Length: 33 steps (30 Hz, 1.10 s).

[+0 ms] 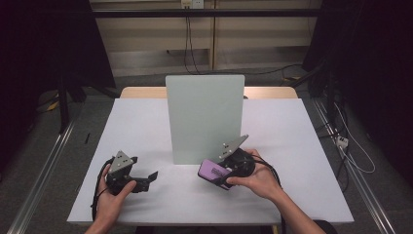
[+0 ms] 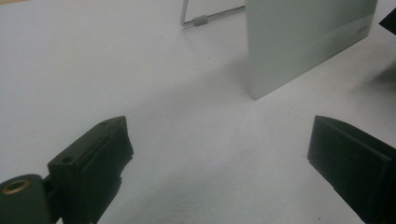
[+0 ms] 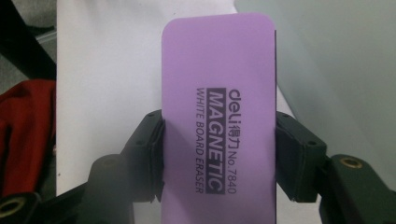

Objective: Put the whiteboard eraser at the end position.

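- The purple whiteboard eraser (image 3: 218, 126) sits clamped between the jaws of the right gripper (image 1: 225, 171), its printed face turned to the gripper's camera; the pads press on its two long edges, about halfway along its length.
- From the high view, the eraser (image 1: 213, 171) is held low over the white table (image 1: 146, 126), just in front of the bottom right corner of the upright whiteboard (image 1: 204, 117), near it but, as far as I can tell, not touching.
- The whiteboard stands on a thin wire stand (image 2: 205, 17), whose foot shows behind it in the left gripper view; its pale face looks clean from here, with no marks that I can make out.
- The left gripper (image 1: 143, 179) rests on the table well to the left of the board, jaws standing wide apart with nothing between them (image 2: 219, 154), pointing toward the board's lower edge.
- Step in hand, as I judge it: the eraser is picked up and secured, and the wipe of the board is not yet begun.
- The next move likely calls for lifting the eraser and turning the wrist so its felt side lies flat against the board face, then pressing lightly.
- The stand looks light, so a hard push could tip the board backward; the free left gripper could steady its edge.
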Each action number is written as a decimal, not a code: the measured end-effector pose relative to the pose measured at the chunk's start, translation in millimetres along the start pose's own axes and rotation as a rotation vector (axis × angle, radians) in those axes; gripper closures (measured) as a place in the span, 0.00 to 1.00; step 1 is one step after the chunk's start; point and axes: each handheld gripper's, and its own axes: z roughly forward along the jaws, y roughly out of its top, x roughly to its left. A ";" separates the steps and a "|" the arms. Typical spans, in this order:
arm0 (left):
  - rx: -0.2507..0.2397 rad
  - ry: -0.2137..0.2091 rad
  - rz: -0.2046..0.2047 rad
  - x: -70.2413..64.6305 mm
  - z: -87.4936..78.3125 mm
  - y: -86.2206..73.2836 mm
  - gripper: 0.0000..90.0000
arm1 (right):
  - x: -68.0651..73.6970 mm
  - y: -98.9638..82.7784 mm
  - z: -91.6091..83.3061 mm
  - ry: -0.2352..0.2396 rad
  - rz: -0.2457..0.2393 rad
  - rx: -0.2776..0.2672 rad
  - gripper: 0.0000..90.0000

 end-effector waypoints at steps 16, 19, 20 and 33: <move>-0.005 -0.003 -0.001 1.0 -3.6 -1.9 0.06 | 9.7 5.7 8.5 0.060 -0.025 0.061 0.47; -0.006 -0.002 -0.005 0.5 -3.5 -1.6 0.06 | 12.0 6.2 10.4 0.061 -0.033 0.066 0.47; 0.000 -0.003 0.003 0.5 -3.1 -1.6 0.06 | 13.8 6.3 12.3 0.073 -0.034 0.072 0.47; 0.001 -0.003 0.004 0.4 -2.7 -1.6 0.06 | 17.3 5.3 21.6 0.105 -0.037 0.120 0.47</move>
